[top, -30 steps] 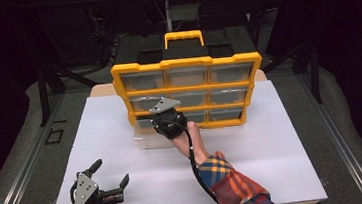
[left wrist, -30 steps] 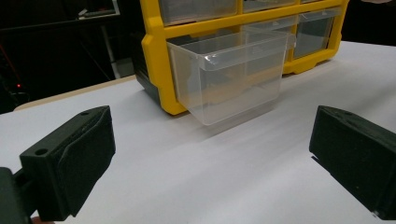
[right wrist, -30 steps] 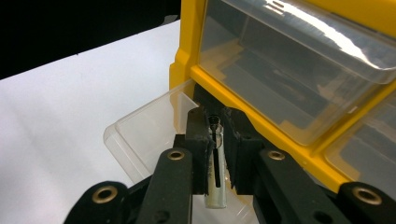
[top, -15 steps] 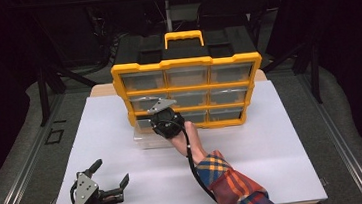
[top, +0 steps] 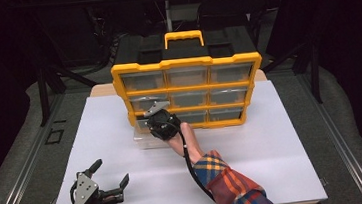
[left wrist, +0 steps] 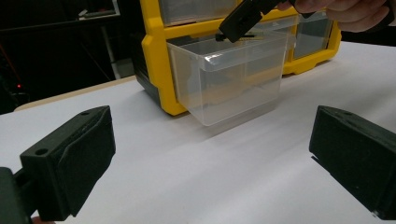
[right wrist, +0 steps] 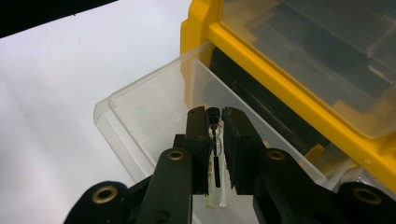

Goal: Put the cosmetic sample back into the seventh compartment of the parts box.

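I am at a white table [top: 275, 163]. A big yellow box of drawers [top: 188, 93] stands at the far side of it. It has a yellow handle [top: 183, 37] on top and rows of see-through drawers.

The bottom left drawer [left wrist: 229, 77] is pulled out toward me. It is a clear plastic drawer [top: 145, 138], and its front end tips down to the table while its back end is in the yellow box. I cannot see anything lying in it.

My right gripper [top: 162, 124] is out over this open drawer [right wrist: 140, 116]. Its two black jaws are squeezed close, and they pinch a small clear tube [right wrist: 215, 154] between them. The tube has a thin black thing inside it and a black tip at the top. I cannot tell what it is. In the left gripper view my right gripper [left wrist: 243, 18] pokes down at the top edge of the drawer.

My left gripper [top: 110, 180] is near me, at the near left part of the table, well apart from the box. Its jaws are spread wide and hold nothing. My right sleeve [top: 232, 187] is red, blue and yellow checks.
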A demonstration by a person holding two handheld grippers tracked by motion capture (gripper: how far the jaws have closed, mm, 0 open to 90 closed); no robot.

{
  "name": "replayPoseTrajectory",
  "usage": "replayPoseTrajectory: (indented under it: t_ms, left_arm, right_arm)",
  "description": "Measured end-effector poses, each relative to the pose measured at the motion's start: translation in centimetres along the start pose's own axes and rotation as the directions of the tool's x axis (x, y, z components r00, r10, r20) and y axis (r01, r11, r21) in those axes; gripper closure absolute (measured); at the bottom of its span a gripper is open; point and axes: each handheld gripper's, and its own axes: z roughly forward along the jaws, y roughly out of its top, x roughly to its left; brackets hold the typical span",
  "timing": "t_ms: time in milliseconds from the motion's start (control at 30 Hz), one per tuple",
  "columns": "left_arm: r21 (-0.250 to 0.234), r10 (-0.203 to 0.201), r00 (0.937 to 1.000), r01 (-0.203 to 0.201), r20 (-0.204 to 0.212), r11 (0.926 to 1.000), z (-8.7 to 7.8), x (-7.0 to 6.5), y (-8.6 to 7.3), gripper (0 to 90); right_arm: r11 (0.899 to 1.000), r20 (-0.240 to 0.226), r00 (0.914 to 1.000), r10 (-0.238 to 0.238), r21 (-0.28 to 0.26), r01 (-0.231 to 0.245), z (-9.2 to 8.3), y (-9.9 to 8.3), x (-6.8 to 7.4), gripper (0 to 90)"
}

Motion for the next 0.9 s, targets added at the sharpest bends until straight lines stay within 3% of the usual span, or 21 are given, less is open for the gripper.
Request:
replayPoseTrajectory:
  t_ms: [300, 367, 733, 900]
  left_arm:
    - [-0.004, -0.001, 1.0, 0.001, 0.0, 1.0, 0.0, 0.0, 0.0, 0.3]
    - [-0.003, -0.002, 1.0, 0.002, 0.0, 1.0, -0.1, 0.0, 0.0, 0.3]
    - [-0.002, 0.001, 1.0, -0.001, 0.002, 1.0, 0.2, -0.1, 0.1, 0.3]
    - [0.0, 0.001, 1.0, -0.001, 0.001, 1.0, 0.2, 0.0, 0.1, 0.3]
  right_arm:
    - [0.999, -0.004, 1.0, -0.009, 0.033, 0.009, 0.6, -0.1, 0.1, 79.0]
    - [1.0, 0.007, 1.0, 0.005, 0.026, -0.005, 0.5, -0.1, 0.0, 68.6]
    - [1.0, -0.06, 0.9981, 0.011, 0.002, -0.011, -2.1, -0.7, -0.9, 26.4]
    - [1.0, -0.088, 0.996, -0.011, 0.005, 0.011, -3.5, -1.3, -1.2, 13.7]
